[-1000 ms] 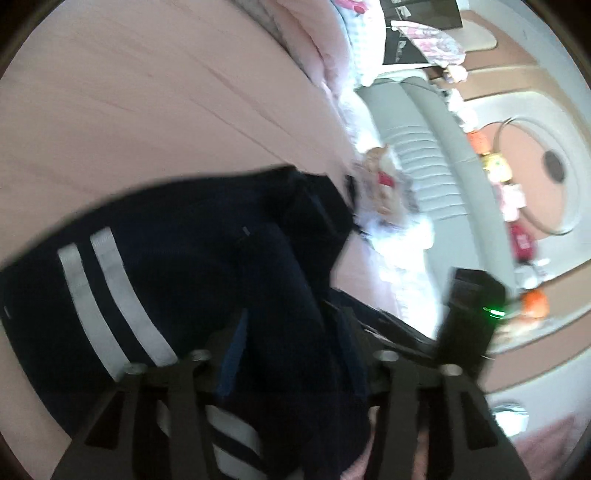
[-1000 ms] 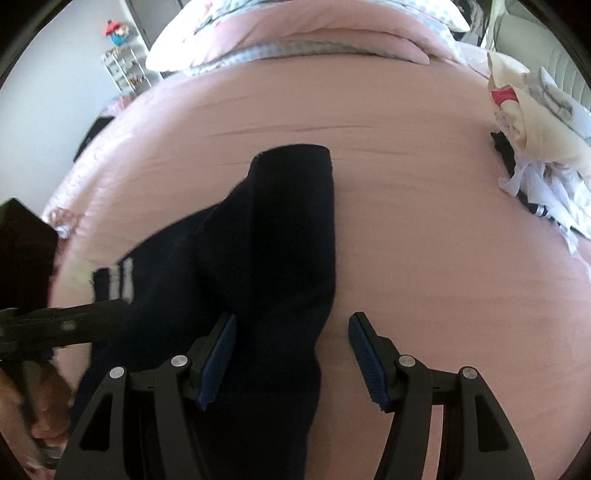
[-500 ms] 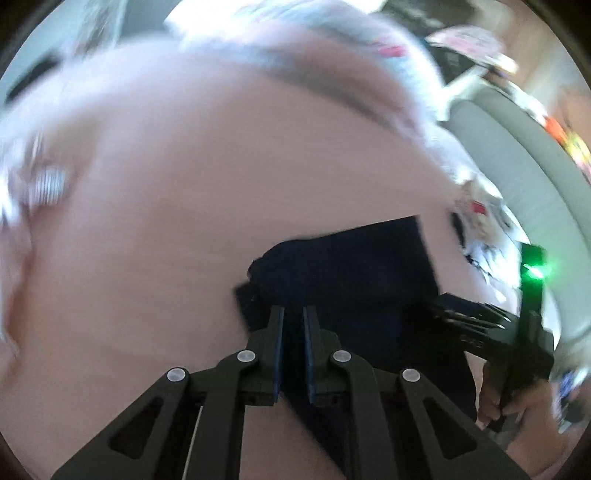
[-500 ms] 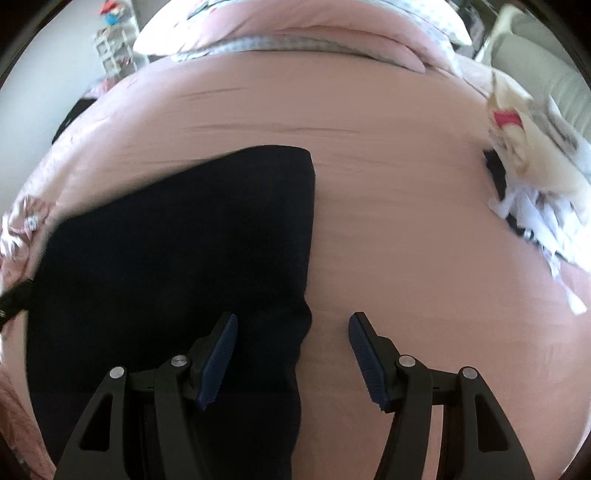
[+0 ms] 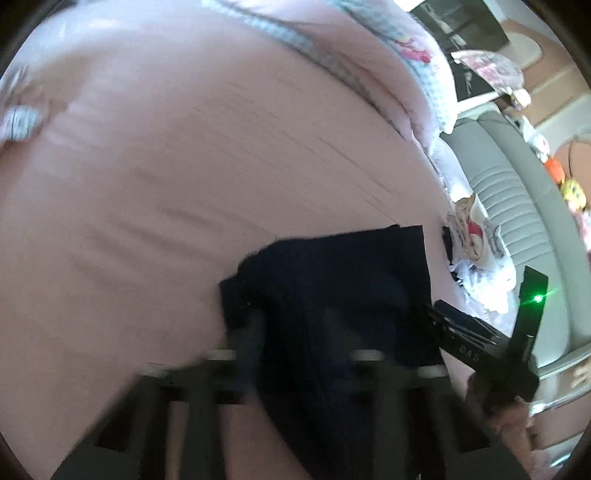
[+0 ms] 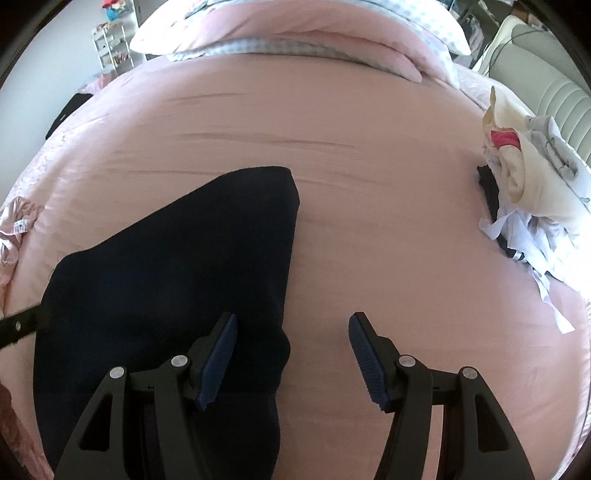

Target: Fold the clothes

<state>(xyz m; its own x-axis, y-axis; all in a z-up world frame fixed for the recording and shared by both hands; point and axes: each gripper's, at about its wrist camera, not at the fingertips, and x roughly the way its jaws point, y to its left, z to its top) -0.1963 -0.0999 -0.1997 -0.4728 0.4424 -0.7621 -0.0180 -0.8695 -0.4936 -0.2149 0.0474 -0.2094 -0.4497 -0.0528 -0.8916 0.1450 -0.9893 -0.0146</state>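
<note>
- The dark navy folded garment (image 6: 177, 280) lies flat on the pink bedspread (image 6: 369, 229), near its front edge.
- The left tool (image 5: 295, 354) is blurred in its own view; its jaws read as together, pinching a fold of the navy cloth.
- The right tool (image 6: 291, 350) hovers with jaws apart, gripping nothing, over the garment's right edge.
- Judged step: mid-fold. Next, lay the held fold square and let go.
- The pile of pale unfolded clothes (image 6: 532, 206) waits well apart at the right.

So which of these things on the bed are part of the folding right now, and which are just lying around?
In the job:
- dark navy garment
- left tool
- right tool

Lying about:
- heap of light clothes
- pillows
- pink bedcover
</note>
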